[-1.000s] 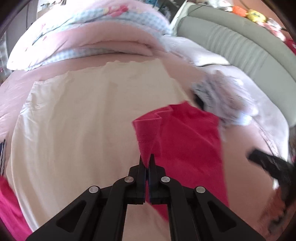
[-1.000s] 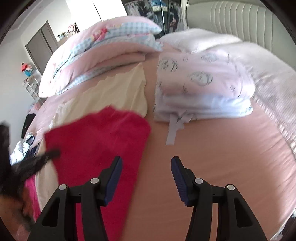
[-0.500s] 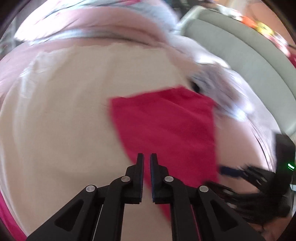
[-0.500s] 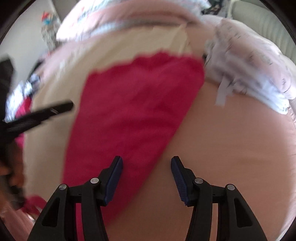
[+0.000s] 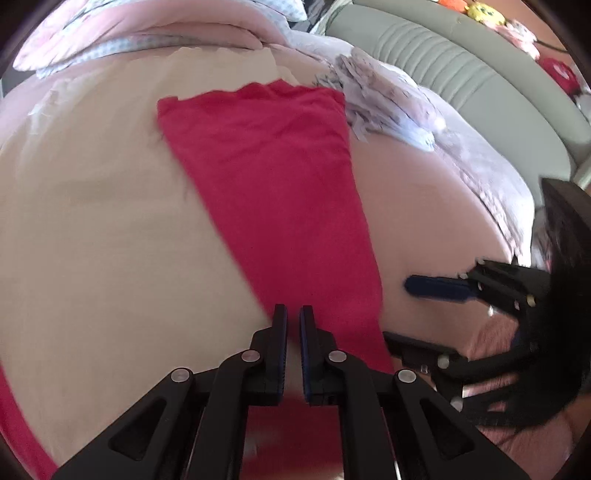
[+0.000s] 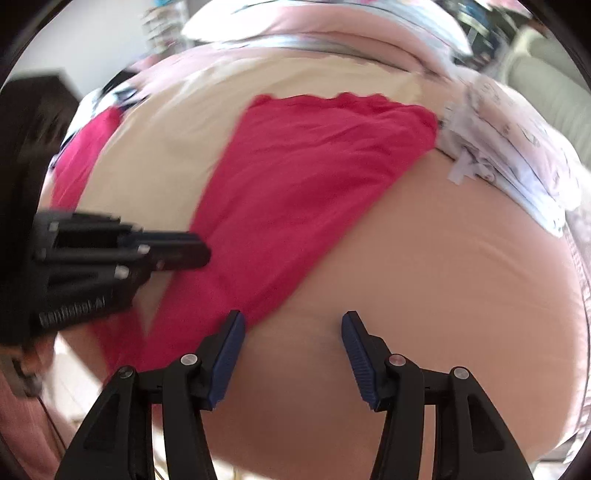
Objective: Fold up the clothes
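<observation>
Pink bedding covers the bed [image 6: 461, 295] that fills both wrist views, with a padded grey-green headboard [image 5: 461, 77] curving along its far side and a heap of pink and checked quilts [image 5: 155, 33] piled at the far end. No box, basket or other container shows in either view; everything lies loose on the mattress.

Straight ahead of the left gripper [image 5: 292, 314] lies the red garment [image 5: 273, 177], a long tapering strip spread flat, its wide wavy edge farthest from the claw and its narrow end running down under the fingertips. Its left part rests on a cream cloth [image 5: 92, 221] that stretches away to the left of that gripper; its right edge lies on bare pink sheet. The left gripper's jaws are pressed almost together; whether a fold of the red cloth is pinched between them cannot be told, since the fabric merely passes beneath the tips.

To the right of the left claw, the right gripper [image 6: 291, 325] hangs over the sheet with its blue-padded jaws spread wide and nothing between them; the garment's near edge sits just by its left finger. Beyond and to the right of both claws sits a folded stack of pale printed clothes [image 6: 509, 147], close to the garment's far corner.
</observation>
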Motion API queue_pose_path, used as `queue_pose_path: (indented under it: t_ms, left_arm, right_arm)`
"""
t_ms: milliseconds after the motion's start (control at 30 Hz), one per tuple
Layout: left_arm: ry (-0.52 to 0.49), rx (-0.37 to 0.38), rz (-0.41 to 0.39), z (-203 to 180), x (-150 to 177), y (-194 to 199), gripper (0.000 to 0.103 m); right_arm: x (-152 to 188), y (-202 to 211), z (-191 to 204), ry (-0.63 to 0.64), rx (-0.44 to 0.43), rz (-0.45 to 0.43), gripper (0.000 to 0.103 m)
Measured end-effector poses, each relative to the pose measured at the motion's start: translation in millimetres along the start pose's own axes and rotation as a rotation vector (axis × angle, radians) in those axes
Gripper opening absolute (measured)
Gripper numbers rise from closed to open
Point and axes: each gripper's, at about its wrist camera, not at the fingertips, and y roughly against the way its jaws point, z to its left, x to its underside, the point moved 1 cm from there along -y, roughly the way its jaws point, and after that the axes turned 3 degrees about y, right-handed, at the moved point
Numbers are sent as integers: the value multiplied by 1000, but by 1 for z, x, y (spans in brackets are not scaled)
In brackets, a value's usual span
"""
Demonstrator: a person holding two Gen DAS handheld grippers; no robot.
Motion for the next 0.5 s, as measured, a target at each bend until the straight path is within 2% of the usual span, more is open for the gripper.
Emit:
queue_pose_path:
  t_ms: [100,200,267,367,433,500]
  left_arm:
    - [-31,-7,8,-1,22,10,5]
    - [-3,22,7,3,21,18,5]
    - [26,24,2,7,20,20,5]
    - [49,26,22,9,21,17,5]
    - [58,50,28,8,21,18,5]
    - [73,93,31,9,22,20,5]
  right_arm:
    - [5,10,1,-31,-10,-34,54]
    - [-1,25,-2,-106,-59,-119,54]
    - [-7,27,5,-105,-96,-140,54]
    - [-1,-4,24,-57,-61,36,54]
    - [4,0,34,-18,-43,45,54]
    - [0,12,25,-52,-74,32,54]
